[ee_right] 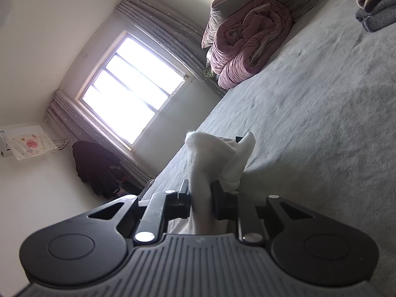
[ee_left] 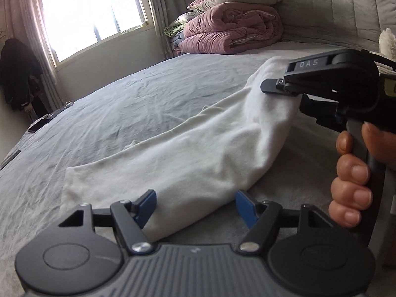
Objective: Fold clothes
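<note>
A long white garment (ee_left: 198, 148) lies across the grey bed sheet (ee_left: 123, 104), running from the near left to the far right. Its near end sits between the blue pads (ee_left: 147, 205) of my left gripper (ee_left: 195, 206), whose jaws stand wide and do not press on the cloth. The garment's far end is lifted off the bed, and my right gripper (ee_left: 284, 94), held by a hand (ee_left: 351, 173), is shut on it. In the right wrist view the white cloth (ee_right: 217, 153) is bunched and pinched in the right gripper (ee_right: 200, 195).
A folded pink duvet (ee_left: 230, 29) and a pillow are stacked against the padded headboard (ee_left: 334, 7). Folded grey clothes (ee_right: 376, 17) lie at the bed's far side. A phone (ee_left: 37, 126) rests near the bed's left edge. Dark clothes (ee_left: 17, 74) hang beside the window (ee_left: 89, 17).
</note>
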Demonstrator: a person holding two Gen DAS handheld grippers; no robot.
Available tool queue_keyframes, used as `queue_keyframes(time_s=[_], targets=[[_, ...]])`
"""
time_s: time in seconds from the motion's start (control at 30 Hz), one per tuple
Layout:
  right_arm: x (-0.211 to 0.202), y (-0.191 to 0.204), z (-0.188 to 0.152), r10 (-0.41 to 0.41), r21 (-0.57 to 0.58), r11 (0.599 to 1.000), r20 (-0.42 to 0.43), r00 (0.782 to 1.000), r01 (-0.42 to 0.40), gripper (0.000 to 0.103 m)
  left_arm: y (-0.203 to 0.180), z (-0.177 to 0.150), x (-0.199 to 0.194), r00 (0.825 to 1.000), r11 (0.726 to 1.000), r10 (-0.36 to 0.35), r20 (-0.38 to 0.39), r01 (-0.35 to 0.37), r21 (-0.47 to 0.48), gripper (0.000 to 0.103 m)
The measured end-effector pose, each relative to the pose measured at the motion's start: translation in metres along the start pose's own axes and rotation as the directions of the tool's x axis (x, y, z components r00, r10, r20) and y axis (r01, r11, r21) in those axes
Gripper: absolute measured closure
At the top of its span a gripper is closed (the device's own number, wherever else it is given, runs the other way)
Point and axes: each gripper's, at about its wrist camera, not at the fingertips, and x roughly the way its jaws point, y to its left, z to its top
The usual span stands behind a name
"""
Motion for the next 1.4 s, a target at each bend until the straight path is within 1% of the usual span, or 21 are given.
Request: queue_keyframes(time_s=[0.07,0.17,0.27,0.37,0.43,0.5,0.57,0.6,0.67,0.73,0.77,0.8,0.9,0.97,1.0,1.07,1.13,1.23,1.33,1.37,1.4], targets=[[0.000,0.001,0.000,-0.003,-0.003,1.000,-0.001,1.000,0.003,0.081,0.001,0.001,-0.002,1.000,1.000,0.001,0.002,-0.001,0.004,0.031],[0.001,0.002,0.000,-0.008,-0.013,1.000,-0.002,1.000,0.008,0.081,0.019,0.008,-0.016,0.999,0.999,-0.011,0.036,0.013,-0.053,0.031],[0.001,0.005,0.000,-0.016,-0.025,1.000,-0.005,1.000,0.015,0.081,0.055,0.012,-0.024,0.999,0.983,-0.011,0.045,0.019,-0.184,0.030],[0.003,0.007,0.000,-0.034,-0.034,0.999,-0.007,0.999,0.034,0.082,0.091,0.004,-0.015,1.000,0.938,-0.009,-0.027,-0.001,-0.347,0.030],[0.004,0.012,0.000,-0.054,-0.061,0.997,-0.006,0.998,0.054,0.082,0.106,-0.005,-0.001,0.996,0.916,-0.032,-0.081,-0.004,-0.400,0.030],[0.005,0.020,0.000,-0.074,-0.105,0.992,-0.004,0.997,0.074,0.082,0.113,-0.010,0.005,0.995,0.901,-0.050,-0.085,0.008,-0.434,0.030],[0.005,0.034,0.000,-0.089,-0.177,0.980,0.003,0.996,0.088,0.082,0.119,-0.007,0.000,0.994,0.876,-0.079,-0.079,0.032,-0.482,0.030],[0.005,0.041,0.000,-0.092,-0.218,0.972,0.008,0.996,0.091,0.082,0.122,-0.006,-0.004,0.993,0.863,-0.100,-0.064,0.055,-0.501,0.030],[0.005,0.056,0.000,-0.085,-0.276,0.957,0.016,0.996,0.086,0.082,0.131,-0.007,-0.010,0.991,0.841,-0.129,-0.043,0.086,-0.534,0.030],[0.005,0.072,-0.002,-0.073,-0.340,0.937,0.023,0.997,0.076,0.082,0.140,-0.010,-0.008,0.989,0.822,-0.137,-0.052,0.084,-0.563,0.030],[0.005,0.080,-0.004,-0.065,-0.378,0.923,0.024,0.998,0.069,0.082,0.146,-0.012,-0.005,0.987,0.804,-0.151,-0.054,0.091,-0.587,0.030],[0.005,0.089,-0.006,-0.056,-0.416,0.907,0.025,0.998,0.061,0.082,0.153,-0.015,-0.002,0.983,0.777,-0.175,-0.051,0.106,-0.621,0.030],[0.006,0.111,-0.018,-0.034,-0.523,0.852,0.018,0.999,0.038,0.082,0.172,-0.022,0.003,0.970,0.678,-0.240,-0.021,0.153,-0.719,0.030],[0.008,0.123,-0.025,-0.025,-0.585,0.810,0.011,1.000,0.027,0.082,0.178,-0.026,0.005,0.964,0.631,-0.267,-0.001,0.173,-0.756,0.030],[0.008,0.127,-0.029,-0.022,-0.612,0.791,0.007,1.000,0.022,0.082,0.178,-0.026,0.006,0.962,0.623,-0.272,0.000,0.176,-0.763,0.030],[0.010,0.132,-0.033,-0.016,-0.637,0.770,0.002,1.000,0.014,0.082,0.179,-0.027,0.008,0.959,0.605,-0.282,0.003,0.180,-0.775,0.030],[0.011,0.136,-0.036,-0.011,-0.661,0.751,-0.003,1.000,0.006,0.082,0.185,-0.029,0.010,0.954,0.566,-0.300,0.017,0.192,-0.802,0.030],[0.015,0.143,-0.043,-0.009,-0.704,0.711,-0.007,1.000,0.002,0.082,0.199,-0.038,0.012,0.937,0.459,-0.344,0.056,0.220,-0.861,0.030],[0.018,0.149,-0.055,-0.013,-0.744,0.668,-0.016,1.000,-0.003,0.082,0.214,-0.051,0.016,0.919,0.320,-0.381,0.103,0.236,-0.918,0.032],[0.018,0.152,-0.060,-0.015,-0.757,0.654,-0.021,1.000,-0.006,0.082,0.218,-0.054,0.018,0.915,0.284,-0.388,0.113,0.236,-0.930,0.032],[0.019,0.154,-0.064,-0.014,-0.769,0.639,-0.029,0.999,-0.013,0.082,0.221,-0.056,0.018,0.912,0.261,-0.392,0.117,0.232,-0.937,0.035]])
